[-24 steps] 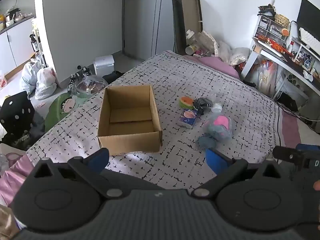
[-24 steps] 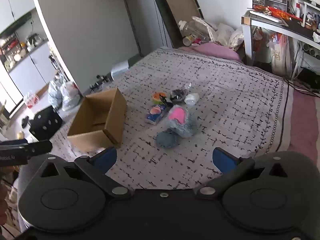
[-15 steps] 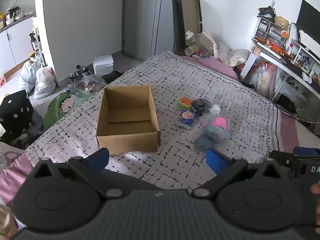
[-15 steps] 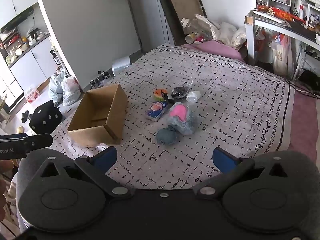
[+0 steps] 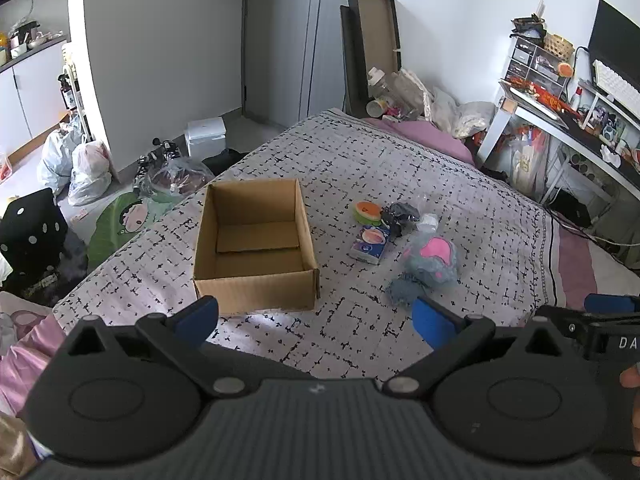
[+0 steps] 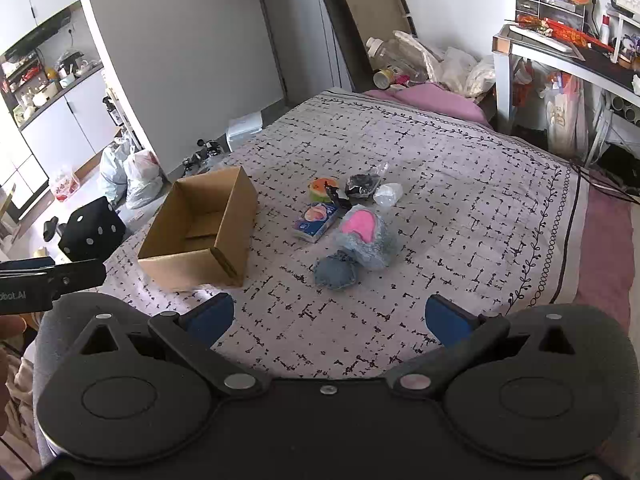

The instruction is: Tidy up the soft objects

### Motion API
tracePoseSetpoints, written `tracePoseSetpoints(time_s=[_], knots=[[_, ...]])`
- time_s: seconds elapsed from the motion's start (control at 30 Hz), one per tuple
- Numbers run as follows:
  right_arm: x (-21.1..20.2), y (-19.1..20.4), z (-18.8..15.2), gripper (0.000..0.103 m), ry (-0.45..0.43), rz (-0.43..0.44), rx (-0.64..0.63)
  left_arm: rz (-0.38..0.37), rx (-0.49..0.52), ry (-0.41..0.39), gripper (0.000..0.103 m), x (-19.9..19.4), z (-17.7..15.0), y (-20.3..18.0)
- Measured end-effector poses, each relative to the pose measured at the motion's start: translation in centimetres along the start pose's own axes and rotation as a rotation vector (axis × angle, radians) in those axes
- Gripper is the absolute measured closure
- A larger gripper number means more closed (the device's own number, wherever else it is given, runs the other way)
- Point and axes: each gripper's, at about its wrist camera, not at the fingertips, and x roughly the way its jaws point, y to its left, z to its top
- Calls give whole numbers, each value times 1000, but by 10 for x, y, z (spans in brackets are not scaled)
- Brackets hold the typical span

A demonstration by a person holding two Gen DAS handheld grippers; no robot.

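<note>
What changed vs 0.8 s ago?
Only the viewpoints shifted slightly: the left gripper and right gripper drifted a little, both open and holding nothing. Nothing was grasped or released. The cardboard box, plush toy, tissue pack and the other small items sit unmoved on the bed.

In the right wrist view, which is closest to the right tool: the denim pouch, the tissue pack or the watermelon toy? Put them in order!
From the right tool:
1. Denim pouch, nearest, just ahead.
2. Tissue pack, farther, slightly left.
3. Watermelon toy, farthest, behind the pack.
</note>
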Motion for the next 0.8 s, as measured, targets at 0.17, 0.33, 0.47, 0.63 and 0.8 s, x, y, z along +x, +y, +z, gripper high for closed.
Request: tracePoseSetpoints(time_s=[0.17,0.33,0.47,0.63,0.8], knots=[[-2,1,0,0,-3,-4,-5,3,-27,4,1,-1,-1,1],[-2,1,0,0,-3,-6,-7,-8,-23,9,0,-2,-2,-2],[-4,2,-1,0,-5,-9,-9,0,-15,12,0,-2,-3,-4],[-4,2,-1,0,-8,-9,-12,-4,-23,8,0,-5,-3,-3],[-5,4,-1,0,-10,-10,-16,4,-17,6,0,-5,-2,-2]])
